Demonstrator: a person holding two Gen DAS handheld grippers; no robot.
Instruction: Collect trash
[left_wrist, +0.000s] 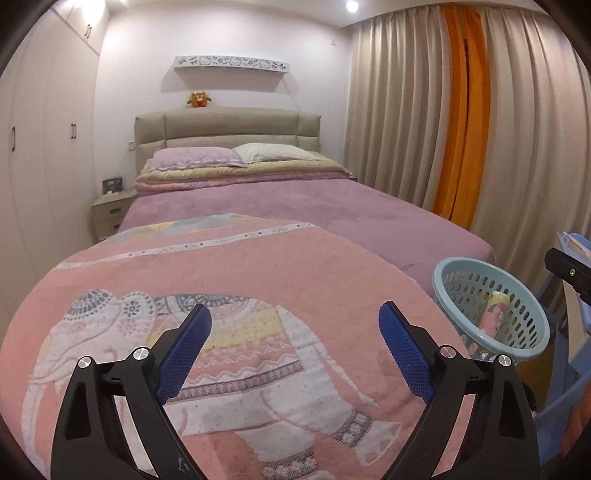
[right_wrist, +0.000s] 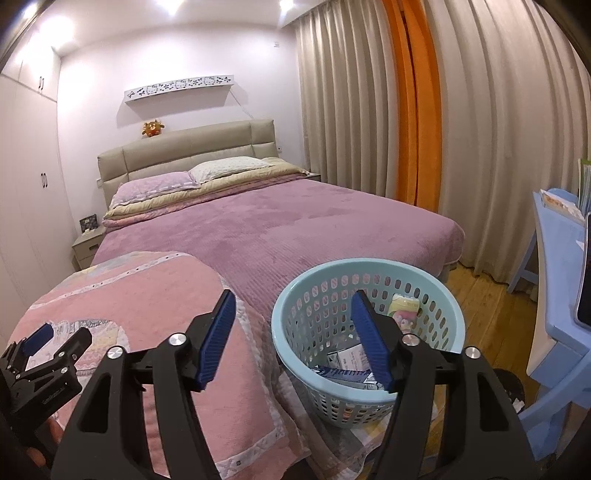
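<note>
You are at the foot of a bed (right_wrist: 295, 229) with a purple cover; a pink blanket (left_wrist: 258, 295) with an elephant pattern lies over its near corner. Behind it are two pillows, a beige headboard (left_wrist: 229, 127) with a small orange plush toy (left_wrist: 199, 99) on top, and a nightstand (left_wrist: 109, 212) at the left. Beige curtains (right_wrist: 351, 122) with an orange strip cover the right wall, and a blue table (right_wrist: 557, 266) stands at the far right on the wooden floor.

Your left gripper (left_wrist: 295, 332) hangs over the pink blanket with its blue pads wide apart and nothing between them. Your right gripper (right_wrist: 293, 334) is also spread wide and empty; its right finger is in front of the basket's opening, its left finger over the blanket edge.

The light blue basket (right_wrist: 295, 354) (a round one with a perforated wall) stands just beside the bed's corner. Inside it you can see a pink and yellow package (right_wrist: 404, 310) leaning against the far wall, and white and blue cartons (right_wrist: 347, 363) at the bottom. Nothing lies loose on the bed cover that I can recognise as trash.
</note>
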